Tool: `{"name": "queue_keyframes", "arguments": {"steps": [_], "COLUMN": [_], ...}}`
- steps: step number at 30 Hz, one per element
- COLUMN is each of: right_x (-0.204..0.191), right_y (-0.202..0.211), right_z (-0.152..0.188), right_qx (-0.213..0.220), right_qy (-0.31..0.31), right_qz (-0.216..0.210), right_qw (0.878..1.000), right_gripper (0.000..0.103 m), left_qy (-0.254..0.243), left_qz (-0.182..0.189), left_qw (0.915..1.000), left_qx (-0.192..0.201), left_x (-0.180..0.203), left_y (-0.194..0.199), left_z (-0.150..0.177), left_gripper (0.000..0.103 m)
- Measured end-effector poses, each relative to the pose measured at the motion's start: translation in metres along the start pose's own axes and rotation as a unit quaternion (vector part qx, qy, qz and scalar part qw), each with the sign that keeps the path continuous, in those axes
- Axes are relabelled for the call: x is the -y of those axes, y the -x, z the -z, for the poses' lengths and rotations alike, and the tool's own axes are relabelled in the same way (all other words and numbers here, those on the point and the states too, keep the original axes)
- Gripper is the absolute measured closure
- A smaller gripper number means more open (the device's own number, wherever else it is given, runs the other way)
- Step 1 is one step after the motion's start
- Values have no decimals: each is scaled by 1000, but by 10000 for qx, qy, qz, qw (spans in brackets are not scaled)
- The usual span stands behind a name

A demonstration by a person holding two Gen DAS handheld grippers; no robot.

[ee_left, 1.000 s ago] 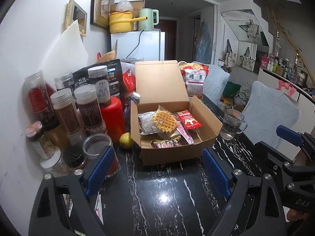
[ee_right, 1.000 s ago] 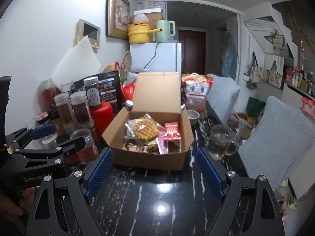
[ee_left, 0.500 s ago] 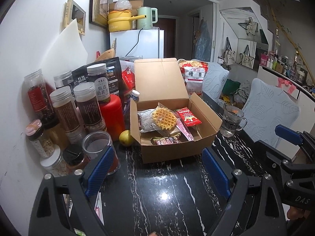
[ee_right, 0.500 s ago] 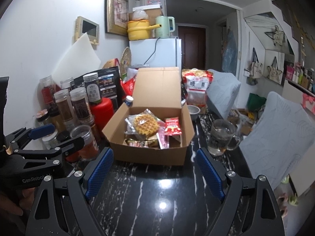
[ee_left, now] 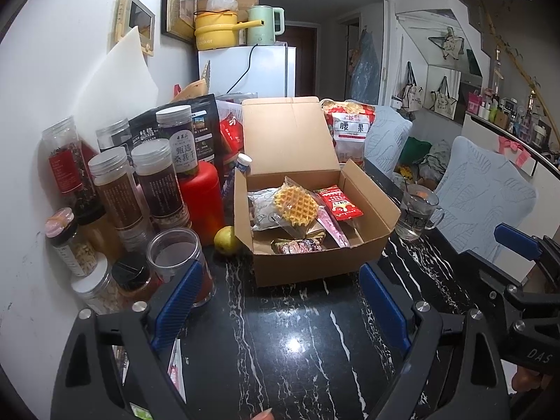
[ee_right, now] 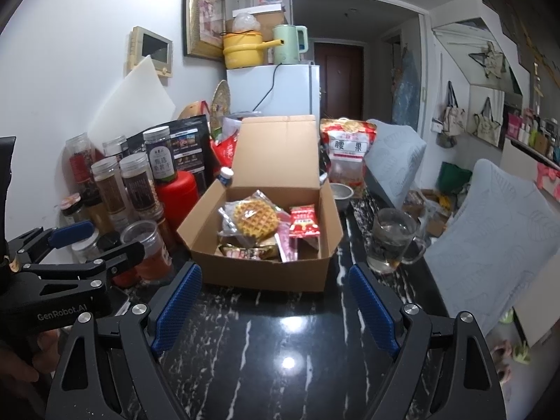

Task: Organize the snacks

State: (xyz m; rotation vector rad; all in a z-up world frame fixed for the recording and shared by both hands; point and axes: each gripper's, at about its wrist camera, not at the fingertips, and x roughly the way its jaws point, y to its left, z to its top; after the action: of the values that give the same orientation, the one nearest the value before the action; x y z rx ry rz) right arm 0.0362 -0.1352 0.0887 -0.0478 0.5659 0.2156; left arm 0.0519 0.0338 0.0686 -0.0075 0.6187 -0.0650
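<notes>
An open cardboard box (ee_left: 315, 262) (ee_right: 266, 273) stands on the black marble table, lid flap upright. Inside lie a wrapped waffle (ee_left: 295, 206) (ee_right: 255, 217), a red sachet (ee_left: 339, 203) (ee_right: 303, 222), a pink stick pack (ee_left: 332, 225) and small wrapped sweets (ee_left: 297, 245). My left gripper (ee_left: 280, 297) hangs open in front of the box with nothing between its blue pads. My right gripper (ee_right: 273, 301) is likewise open and empty, just short of the box's front wall. Each gripper shows at the edge of the other's view.
Several jars (ee_left: 157, 182) and a red canister (ee_left: 203, 203) crowd the left by the wall, with a lemon (ee_left: 225, 240) beside the box. A glass mug (ee_left: 416, 215) (ee_right: 390, 241) stands right of the box. A cashew bag (ee_left: 350, 133) leans behind it.
</notes>
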Motion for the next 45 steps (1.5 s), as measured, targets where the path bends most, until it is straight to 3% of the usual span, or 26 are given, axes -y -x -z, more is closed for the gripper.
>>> {"name": "queue_keyframes", "arguments": {"steps": [45], "right_x": [6], "right_y": [-15], "right_z": [7], "right_qx": [-154], "right_qy": [-52], "right_qz": [67], "right_qw": [9998], "right_gripper": [16], "left_qy": [-68], "left_qz": [108], "left_qw": [9998], "left_qx": [-158], "left_x": [5], "left_y": [-10], "left_z": [-2], "left_gripper": [11]}}
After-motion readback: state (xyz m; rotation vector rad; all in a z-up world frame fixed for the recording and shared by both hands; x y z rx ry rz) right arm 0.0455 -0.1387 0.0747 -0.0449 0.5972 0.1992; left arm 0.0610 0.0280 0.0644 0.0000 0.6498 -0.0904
